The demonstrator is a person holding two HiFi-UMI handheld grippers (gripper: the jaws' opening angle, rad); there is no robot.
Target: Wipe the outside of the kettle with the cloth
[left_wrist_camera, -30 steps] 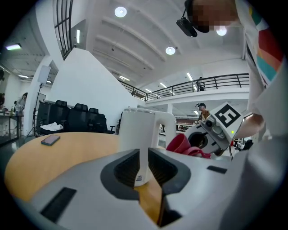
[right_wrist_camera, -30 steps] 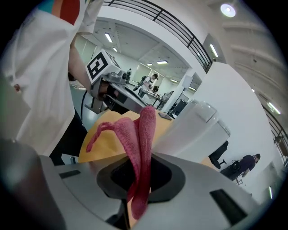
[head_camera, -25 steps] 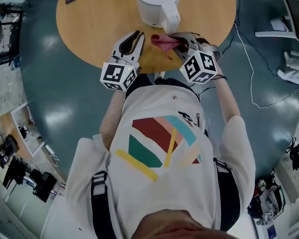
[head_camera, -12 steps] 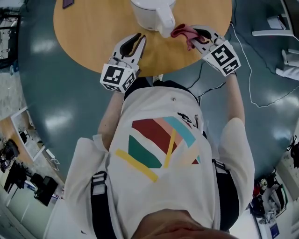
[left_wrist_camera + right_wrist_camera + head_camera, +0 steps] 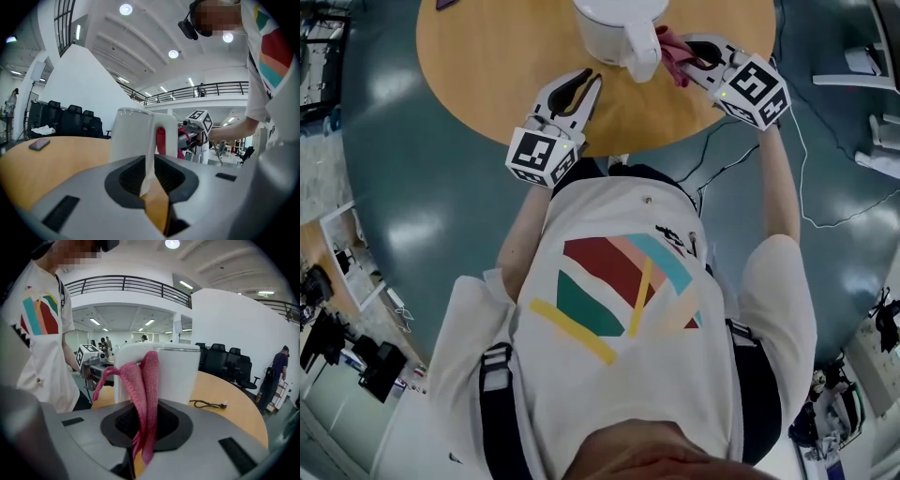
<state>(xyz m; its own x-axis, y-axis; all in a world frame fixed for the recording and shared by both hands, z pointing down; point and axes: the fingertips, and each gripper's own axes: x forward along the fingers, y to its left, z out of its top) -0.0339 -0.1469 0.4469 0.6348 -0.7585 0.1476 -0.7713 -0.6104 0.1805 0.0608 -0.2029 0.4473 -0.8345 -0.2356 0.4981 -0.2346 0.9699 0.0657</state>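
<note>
right tool (image 5: 694, 56) has carried the cloth (image 5: 673, 43) up to the kettle (image 5: 614, 23)

since a second ago the right tool has swung away from the person's body and outward along the desk (image 5: 487, 66) edge, taking the pink cloth from the near side of the kettle round to the handle's right. left tool (image 5: 589, 84) has barely shifted.

head view: the white kettle stands at the far middle of the round desk, handle turned toward the person. the cloth sits just beside the handle, maybe touching it; i cannot tell for sure. the left tool rests near the desk edge, pointing at the kettle but apart from it.

left gripper view: its jaws stand only narrowly apart with nothing between them; the kettle (image 5: 133, 136) shows upright beyond the slit, and a phone (image 5: 38, 144) lies far off on the desk.

right gripper view: the jaws are pinched on the cloth (image 5: 140, 390), which folds up and flops forward in front of the kettle (image 5: 173, 371). a cable (image 5: 208, 404) lies on the desk behind.

judging by this, the cloth is picked up and brought to the kettle, but the wiping looks hardly begun: the body's sides are all left to do.
</note>
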